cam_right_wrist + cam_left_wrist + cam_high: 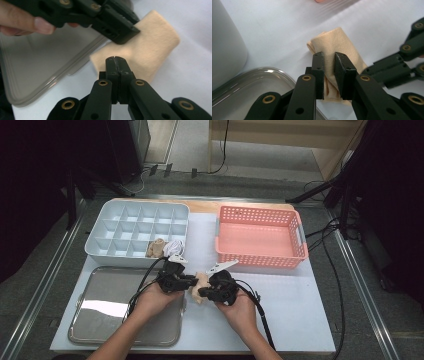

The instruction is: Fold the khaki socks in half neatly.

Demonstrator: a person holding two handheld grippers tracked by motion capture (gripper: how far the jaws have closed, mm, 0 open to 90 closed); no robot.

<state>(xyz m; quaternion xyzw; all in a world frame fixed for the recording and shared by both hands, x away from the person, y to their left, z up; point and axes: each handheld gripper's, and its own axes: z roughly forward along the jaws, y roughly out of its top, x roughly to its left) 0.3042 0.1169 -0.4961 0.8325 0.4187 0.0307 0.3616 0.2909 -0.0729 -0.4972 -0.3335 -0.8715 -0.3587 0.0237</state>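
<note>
**Two hand-held grippers meet over a folded beige cloth**

A folded beige cloth (201, 282) lies on the white counter (280, 310), near the middle of its near half, just right of the steel tray (100, 315). One corner of the cloth reaches the tray's rim.

The left hand-held gripper (329, 72) comes in from the tray side. Its jaws stand a narrow gap apart with a raised fold of the cloth between them; whether the pads press on the fabric I cannot tell.

The right hand-held gripper (116, 60) has its jaws fully together, tips touching the near edge of the cloth, with nothing visibly caught between them. The two grippers sit just beside each other over the cloth.

Farther off, a white divided organiser (137, 227) sits at far left, with a beige bundle (156, 248) and a white bundle (173, 247) in its near right compartments. A pink basket (260, 237) stands at far right.
</note>
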